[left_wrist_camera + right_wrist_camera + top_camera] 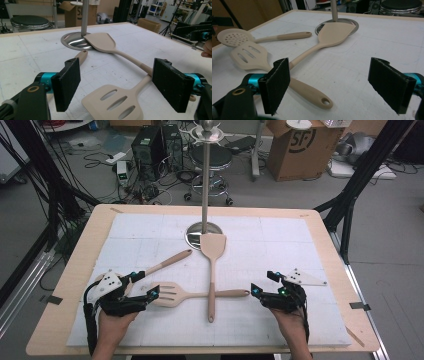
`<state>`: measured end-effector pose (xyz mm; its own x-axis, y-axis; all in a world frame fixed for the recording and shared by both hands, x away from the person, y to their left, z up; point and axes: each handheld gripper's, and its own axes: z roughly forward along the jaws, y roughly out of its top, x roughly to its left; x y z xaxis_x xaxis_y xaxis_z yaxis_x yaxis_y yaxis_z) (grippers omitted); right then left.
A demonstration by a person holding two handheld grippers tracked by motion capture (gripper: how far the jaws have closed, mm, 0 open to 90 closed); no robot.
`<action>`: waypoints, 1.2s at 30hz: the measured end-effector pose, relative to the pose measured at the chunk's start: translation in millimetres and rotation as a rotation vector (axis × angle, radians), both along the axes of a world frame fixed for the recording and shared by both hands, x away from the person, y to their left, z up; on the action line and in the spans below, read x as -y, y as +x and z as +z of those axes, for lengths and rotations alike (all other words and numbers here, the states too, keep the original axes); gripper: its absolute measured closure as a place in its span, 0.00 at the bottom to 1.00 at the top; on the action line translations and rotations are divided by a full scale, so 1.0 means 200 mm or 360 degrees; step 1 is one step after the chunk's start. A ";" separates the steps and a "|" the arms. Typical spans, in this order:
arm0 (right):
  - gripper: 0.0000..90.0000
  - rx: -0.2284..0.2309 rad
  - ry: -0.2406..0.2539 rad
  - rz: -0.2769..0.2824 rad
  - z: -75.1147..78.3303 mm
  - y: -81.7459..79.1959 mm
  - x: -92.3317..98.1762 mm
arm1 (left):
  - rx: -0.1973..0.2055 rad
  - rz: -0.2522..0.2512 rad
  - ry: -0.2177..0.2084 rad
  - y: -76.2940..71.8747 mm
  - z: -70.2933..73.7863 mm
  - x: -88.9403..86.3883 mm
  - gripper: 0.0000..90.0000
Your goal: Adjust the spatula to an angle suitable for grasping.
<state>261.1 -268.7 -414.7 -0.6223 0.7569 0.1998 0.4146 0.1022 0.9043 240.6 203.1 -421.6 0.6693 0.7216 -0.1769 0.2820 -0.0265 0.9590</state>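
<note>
**Crossed utensils risk being dragged together**

The left gripper (148, 296) is being held wide open, empty, around the blade of the slotted turner (117, 103); the right gripper (256, 292), equally wide and empty, is being held by that turner's handle end. Its handle is crossing the solid spatula (213, 265), so either could be dragged along. Both are looking beige, smooth, lying flat on the white mat (280, 250); beyond, the stand's base (203, 232) is being touched by the spatula's blade.
</note>
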 end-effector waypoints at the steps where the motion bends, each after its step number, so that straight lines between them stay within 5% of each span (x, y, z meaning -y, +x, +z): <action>1: 0.19 0.0007 0.0007 0.0006 0.00 0.01 -0.01 | -0.0003 -0.0005 0.0003 0.00 0.00 0.00 0.26; 4: 0.21 -0.0010 0.0012 0.0045 0.01 0.04 -0.04 | 0.0002 0.0000 0.0031 -0.01 0.00 0.01 0.26; 7: 0.39 -0.0044 0.0026 0.0098 0.02 0.07 -0.08 | -0.0005 -0.0001 0.0038 0.00 -0.01 0.01 0.26; 8: 0.53 -0.0050 0.0038 0.0113 0.02 0.08 -0.09 | -0.0010 0.0003 0.0041 0.00 -0.01 0.01 0.26; 14: 0.81 -0.0138 0.0062 0.0211 0.05 0.17 -0.20 | -0.0011 -0.0026 0.0050 0.00 -0.01 0.02 0.26; 21: 0.99 -0.0176 0.0043 0.0295 0.04 0.21 -0.32 | 0.0021 -0.0064 0.0107 -0.02 -0.01 0.06 0.26; 36: 1.00 -0.0542 -0.0123 0.0427 0.00 0.54 -0.60 | 0.0034 -0.0053 0.0076 0.00 -0.02 0.02 0.26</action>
